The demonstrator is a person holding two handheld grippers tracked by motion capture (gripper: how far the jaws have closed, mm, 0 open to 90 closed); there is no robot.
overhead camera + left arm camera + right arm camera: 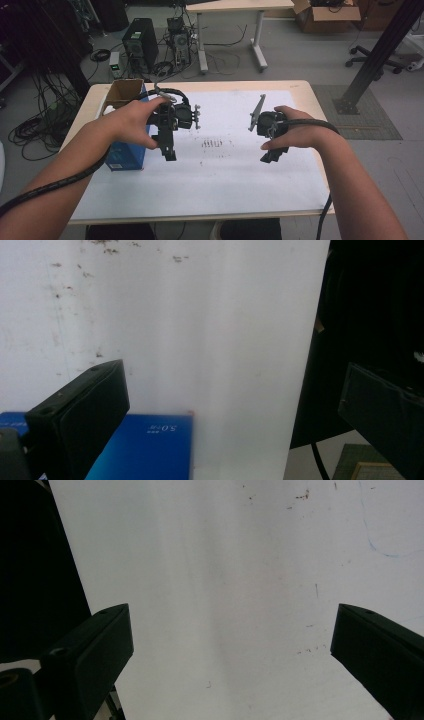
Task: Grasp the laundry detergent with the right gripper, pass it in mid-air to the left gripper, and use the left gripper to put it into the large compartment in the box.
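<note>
hovering both tools over white paper sheet [225, 170] | left gripper [170, 150]: jaws spread, empty; blue box [145, 445] just below its left jaw | right gripper [272, 155]: jaws spread, empty | advice: centre jaws across box before closing

Dim workshop floor behind a pale wooden desk [306, 88].

Grey floor [300, 60] runs back to a second white-legged table [235, 6], cables sprawled beneath it. A black computer tower [139, 42] stands at the left, a smaller machine [178, 41] beside it. Top right sits an open cardboard box [325, 15]; an office chair base [372, 57] shows behind a slanted black beam [382, 52]. The light is low.
</note>
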